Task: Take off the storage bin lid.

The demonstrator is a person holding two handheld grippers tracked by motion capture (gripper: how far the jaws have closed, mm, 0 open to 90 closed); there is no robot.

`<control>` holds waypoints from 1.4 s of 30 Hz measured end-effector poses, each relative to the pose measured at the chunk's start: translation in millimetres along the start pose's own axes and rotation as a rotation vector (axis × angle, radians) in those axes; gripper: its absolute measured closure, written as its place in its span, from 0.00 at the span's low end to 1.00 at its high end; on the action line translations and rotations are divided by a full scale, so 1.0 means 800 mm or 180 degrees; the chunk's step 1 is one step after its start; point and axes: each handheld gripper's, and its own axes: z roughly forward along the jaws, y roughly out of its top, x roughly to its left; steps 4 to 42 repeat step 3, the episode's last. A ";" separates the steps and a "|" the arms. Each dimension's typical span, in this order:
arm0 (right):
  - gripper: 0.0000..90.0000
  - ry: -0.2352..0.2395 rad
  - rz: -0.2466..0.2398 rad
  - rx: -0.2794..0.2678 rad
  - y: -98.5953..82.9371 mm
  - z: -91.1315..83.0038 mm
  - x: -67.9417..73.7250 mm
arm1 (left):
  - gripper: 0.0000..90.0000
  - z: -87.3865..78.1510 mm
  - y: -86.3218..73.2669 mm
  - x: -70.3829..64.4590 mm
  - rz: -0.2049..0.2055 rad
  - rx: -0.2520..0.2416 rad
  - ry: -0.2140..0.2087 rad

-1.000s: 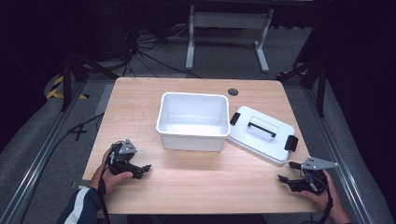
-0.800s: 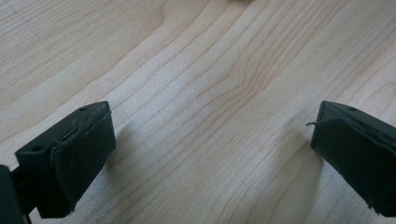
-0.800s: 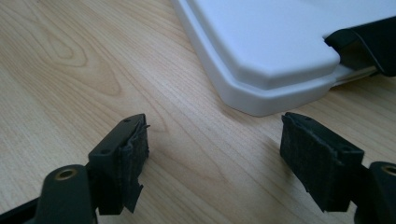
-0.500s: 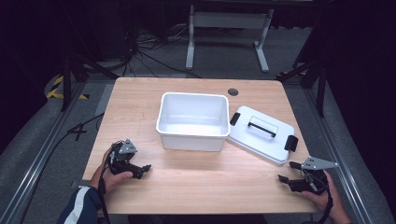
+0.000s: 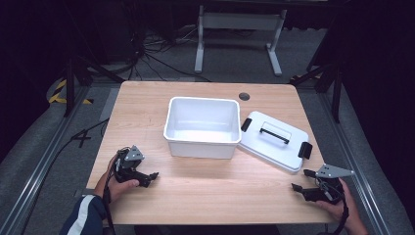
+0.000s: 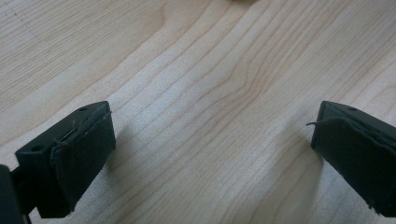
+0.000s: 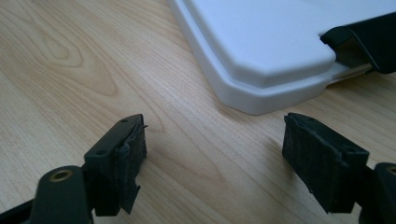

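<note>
Fingers spread wide on both the left gripper (image 5: 147, 177) and the right gripper (image 5: 299, 186), holding nothing. Lid (image 5: 274, 141) lies beside the empty white tub (image 5: 203, 127); apparently nothing's begun.

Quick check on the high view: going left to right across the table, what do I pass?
Left tool open in the person's hand → open white rectangular plastic tub → white plastic lid with black handle and latches, lying flat beside the tub → right tool, open.
</note>
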 end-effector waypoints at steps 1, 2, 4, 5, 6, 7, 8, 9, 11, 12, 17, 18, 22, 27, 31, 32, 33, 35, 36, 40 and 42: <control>0.24 0.0000 0.0000 0.0000 0.000 0.000 0.000 | 0.00 0.000 0.000 0.000 0.0003 -0.0002 0.0000; 0.24 0.0000 0.0000 0.0000 0.000 0.000 0.000 | 0.00 0.000 0.000 0.000 0.0004 -0.0012 0.0015; 0.24 -0.0001 -0.0002 0.0001 0.000 0.000 0.000 | 0.00 0.000 0.001 0.001 0.0013 -0.0009 0.0020; 0.24 -0.0001 -0.0002 0.0001 0.000 0.000 0.000 | 0.00 0.000 0.001 0.001 0.0013 -0.0009 0.0020; 0.24 -0.0001 -0.0002 0.0001 0.000 0.000 0.000 | 0.00 0.000 0.001 0.001 0.0013 -0.0009 0.0020; 0.24 -0.0001 -0.0002 0.0001 0.000 0.000 0.000 | 0.00 0.000 0.001 0.001 0.0013 -0.0009 0.0020; 0.24 -0.0001 -0.0002 0.0001 0.000 0.000 0.000 | 0.00 0.000 0.001 0.001 0.0013 -0.0009 0.0020; 0.24 -0.0001 -0.0002 0.0001 0.000 0.000 0.000 | 0.00 0.000 0.001 0.001 0.0013 -0.0009 0.0020; 0.24 -0.0001 -0.0002 0.0001 0.000 0.000 0.000 | 0.00 0.000 0.001 0.001 0.0013 -0.0009 0.0020; 0.24 -0.0001 -0.0002 0.0001 0.000 0.000 0.000 | 0.00 0.000 0.001 0.001 0.0013 -0.0009 0.0020; 0.24 -0.0001 -0.0002 0.0001 0.000 0.000 0.000 | 0.00 0.000 0.001 0.001 0.0013 -0.0009 0.0020; 0.24 -0.0001 -0.0002 0.0001 0.000 0.000 0.000 | 0.00 0.000 0.001 0.001 0.0013 -0.0009 0.0020; 0.24 -0.0001 -0.0002 0.0001 0.000 0.000 0.000 | 0.00 0.000 0.001 0.001 0.0013 -0.0009 0.0020; 0.24 -0.0001 -0.0002 0.0001 0.000 0.000 0.000 | 0.00 0.000 0.001 0.001 0.0013 -0.0009 0.0020; 0.24 -0.0001 -0.0002 0.0001 0.000 0.000 0.000 | 0.00 0.000 0.001 0.001 0.0013 -0.0009 0.0020; 0.24 -0.0001 -0.0002 0.0001 0.000 0.000 0.000 | 0.00 0.000 0.001 0.001 0.0013 -0.0009 0.0020; 0.24 -0.0001 -0.0002 0.0001 0.000 0.000 0.000 | 0.00 0.000 0.001 0.001 0.0013 -0.0009 0.0020; 0.24 -0.0001 -0.0002 0.0001 0.000 0.000 0.000 | 0.00 0.000 0.001 0.001 0.0013 -0.0009 0.0020; 0.24 -0.0001 -0.0002 0.0001 0.000 0.000 0.000 | 0.00 0.000 0.001 0.001 0.0013 -0.0009 0.0020; 0.24 -0.0001 -0.0002 0.0001 0.000 0.000 0.000 | 0.00 0.000 0.001 0.001 0.0013 -0.0009 0.0020; 0.24 -0.0001 -0.0002 0.0001 0.000 0.000 0.000 | 0.00 0.000 0.001 0.001 0.0013 -0.0009 0.0020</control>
